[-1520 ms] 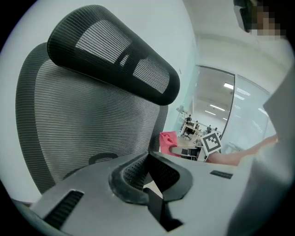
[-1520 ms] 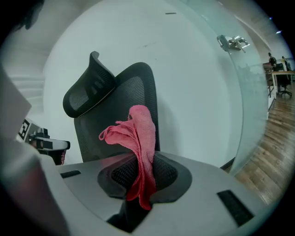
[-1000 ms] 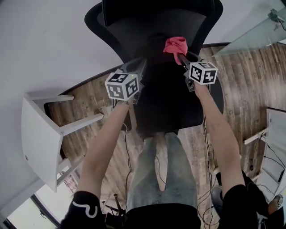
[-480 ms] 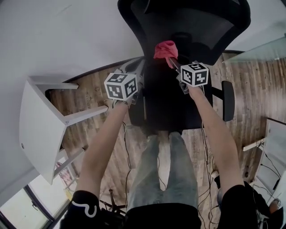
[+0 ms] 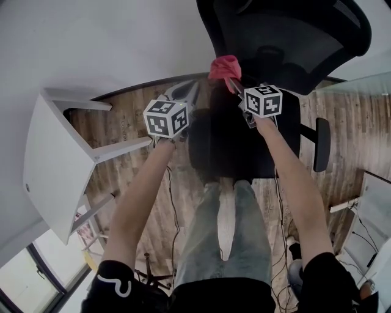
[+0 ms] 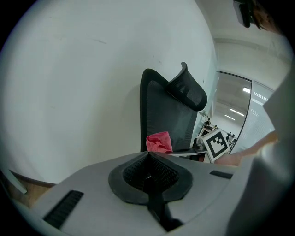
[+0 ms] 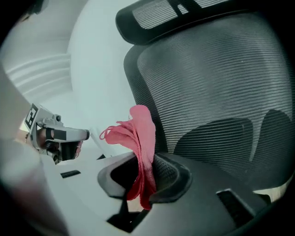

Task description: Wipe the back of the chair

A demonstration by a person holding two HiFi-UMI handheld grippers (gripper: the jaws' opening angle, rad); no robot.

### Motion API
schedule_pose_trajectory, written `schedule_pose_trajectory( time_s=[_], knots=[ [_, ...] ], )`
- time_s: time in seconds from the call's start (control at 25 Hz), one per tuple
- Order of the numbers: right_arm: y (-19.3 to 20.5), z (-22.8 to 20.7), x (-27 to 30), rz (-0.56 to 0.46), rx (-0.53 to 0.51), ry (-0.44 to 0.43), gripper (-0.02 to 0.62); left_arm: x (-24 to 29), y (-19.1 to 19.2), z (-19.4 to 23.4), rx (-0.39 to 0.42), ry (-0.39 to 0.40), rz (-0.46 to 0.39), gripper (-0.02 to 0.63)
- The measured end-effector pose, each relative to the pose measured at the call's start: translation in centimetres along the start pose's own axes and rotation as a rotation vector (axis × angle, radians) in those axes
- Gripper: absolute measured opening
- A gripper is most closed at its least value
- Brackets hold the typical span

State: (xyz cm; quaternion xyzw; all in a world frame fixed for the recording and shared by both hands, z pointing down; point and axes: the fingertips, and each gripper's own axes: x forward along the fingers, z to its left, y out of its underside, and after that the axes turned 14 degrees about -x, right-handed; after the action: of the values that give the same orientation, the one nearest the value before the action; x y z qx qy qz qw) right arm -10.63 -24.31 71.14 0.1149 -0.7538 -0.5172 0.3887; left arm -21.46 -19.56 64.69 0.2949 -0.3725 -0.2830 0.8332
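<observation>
The black office chair (image 5: 287, 43) stands in front of me in the head view, its mesh back (image 7: 221, 78) and headrest (image 7: 161, 11) filling the right gripper view. My right gripper (image 5: 233, 81) is shut on a pink cloth (image 5: 225, 66), which it holds at the left edge of the chair back. The cloth (image 7: 138, 138) sticks up out of the right gripper (image 7: 145, 177). My left gripper (image 5: 188, 93) hovers left of the chair, shut with nothing in it. From the left gripper (image 6: 148, 168), the chair back (image 6: 161, 115) and the cloth (image 6: 159, 142) show ahead.
A white table (image 5: 55, 165) stands at the left over the wooden floor (image 5: 128, 128), and a white wall (image 5: 91, 36) runs behind the chair. The chair's armrest (image 5: 321, 143) juts out at the right. My legs (image 5: 223, 238) and some cables are below.
The chair has shifted right and turned in the head view. The right gripper with the cloth now sits at the back's left edge. The left gripper has barely moved.
</observation>
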Motion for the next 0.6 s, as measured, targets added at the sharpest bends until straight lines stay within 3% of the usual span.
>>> schedule_pose_trajectory(
  time_s=[0.6],
  knots=[
    [1.2,-0.1,2.4,0.058,0.02,0.057,0.086,-0.6,0.7,2.5,-0.029,-0.012,0.013,0.025]
  ],
)
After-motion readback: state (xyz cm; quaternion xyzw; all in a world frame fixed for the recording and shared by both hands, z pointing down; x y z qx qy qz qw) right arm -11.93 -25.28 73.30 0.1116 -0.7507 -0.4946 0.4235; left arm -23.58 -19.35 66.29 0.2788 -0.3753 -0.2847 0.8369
